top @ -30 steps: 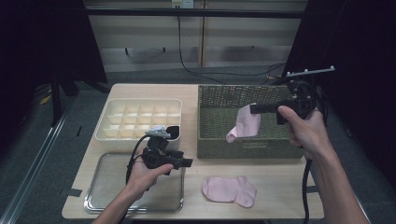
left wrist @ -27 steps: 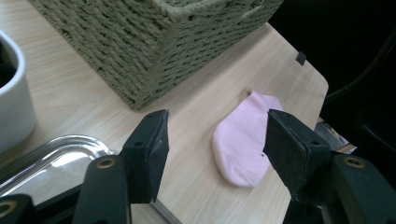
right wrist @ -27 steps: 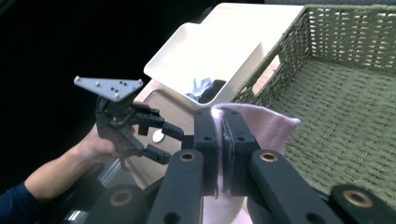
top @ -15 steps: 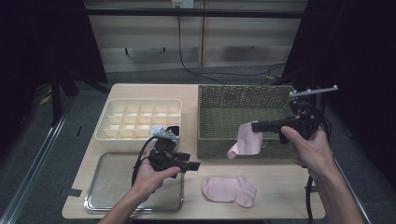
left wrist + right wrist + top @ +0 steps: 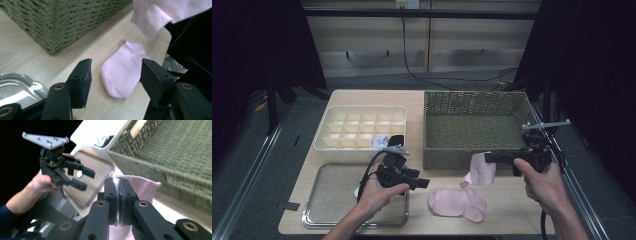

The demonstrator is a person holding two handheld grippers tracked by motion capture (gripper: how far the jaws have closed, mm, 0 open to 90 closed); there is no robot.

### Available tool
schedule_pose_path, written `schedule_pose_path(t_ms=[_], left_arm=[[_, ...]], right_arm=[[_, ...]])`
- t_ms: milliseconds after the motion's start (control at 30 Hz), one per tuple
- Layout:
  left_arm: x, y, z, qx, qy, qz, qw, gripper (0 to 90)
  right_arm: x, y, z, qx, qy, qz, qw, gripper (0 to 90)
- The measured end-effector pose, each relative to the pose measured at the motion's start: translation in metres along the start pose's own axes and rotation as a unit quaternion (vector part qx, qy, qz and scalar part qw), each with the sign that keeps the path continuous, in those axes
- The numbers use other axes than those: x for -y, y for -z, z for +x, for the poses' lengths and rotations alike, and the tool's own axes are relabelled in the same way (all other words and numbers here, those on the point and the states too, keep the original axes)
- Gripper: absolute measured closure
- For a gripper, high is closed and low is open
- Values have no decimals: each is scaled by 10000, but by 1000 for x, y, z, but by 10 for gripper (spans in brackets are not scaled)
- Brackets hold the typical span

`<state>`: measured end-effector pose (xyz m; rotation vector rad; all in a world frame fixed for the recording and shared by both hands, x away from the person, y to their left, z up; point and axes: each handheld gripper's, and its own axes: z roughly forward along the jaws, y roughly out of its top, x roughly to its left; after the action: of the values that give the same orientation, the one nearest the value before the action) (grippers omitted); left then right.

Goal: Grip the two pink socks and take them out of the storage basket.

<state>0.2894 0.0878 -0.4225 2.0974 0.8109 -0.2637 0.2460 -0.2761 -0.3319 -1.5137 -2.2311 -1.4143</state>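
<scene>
One pink sock [image 5: 458, 203] [image 5: 123, 72] lies flat on the wooden table in front of the basket. A second pink sock [image 5: 479, 170] [image 5: 143, 186] [image 5: 160, 13] hangs from my right gripper [image 5: 487, 158] [image 5: 117, 181], which is shut on its upper edge. It is held just in front of the basket's near wall, above and to the right of the lying sock. My left gripper [image 5: 424, 183] [image 5: 116, 63] [image 5: 86, 178] is open and empty. It points to the right at the lying sock from over the metal tray's right edge, a short way off.
A green wicker basket [image 5: 472, 125] stands at the back right. To its left a white compartment box [image 5: 362, 127] holds a rolled light item [image 5: 381, 141]. A metal tray [image 5: 327, 205] lies at the front left, under my left hand.
My right gripper has come down and toward the table's front, out over the basket's near wall, with the pink sock still in it. My left gripper has hardly moved.
</scene>
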Motion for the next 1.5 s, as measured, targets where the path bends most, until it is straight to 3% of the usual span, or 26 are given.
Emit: schedule_pose_path(t_ms=[333,467,533,633,667,733,767,800,833,1067,1367,1500], left_arm=[[7,-2,8,-49,95,70,9999,424],[8,-3,9,-58,112,74,9999,421],[8,-3,8,-66,102,103,9999,417],[8,-4,8,-67,107,110,9999,412],[9,-4,9,-87,114,114,9998,412],[9,-4,10,-87,115,127,9998,412],[10,-5,11,-86,122,147,9998,411],[10,-5,11,-86,122,147,9998,411],[11,-5,10,-94,133,159,9997,411],[11,-4,14,-89,152,164,9997,409],[13,-8,16,-80,190,220,9995,408],[14,-10,17,-76,211,243,9995,406]], right_arm=[[31,15,-4,254,-57,-9,9997,868],[39,14,-7,363,-95,165,9992,863],[42,5,-10,446,-89,276,9986,862],[44,-11,-13,374,-124,440,9983,863],[45,-25,-14,315,-121,564,9978,864],[45,-32,-14,314,-108,608,9976,863],[45,-46,-17,219,-146,691,9973,863],[45,-46,-17,219,-146,691,9973,863],[45,-59,-19,145,-177,782,9967,859],[42,-86,-19,-15,-195,818,9965,845],[47,-128,-12,-132,-30,892,9959,798],[47,-128,-11,-164,29,815,9965,763]])
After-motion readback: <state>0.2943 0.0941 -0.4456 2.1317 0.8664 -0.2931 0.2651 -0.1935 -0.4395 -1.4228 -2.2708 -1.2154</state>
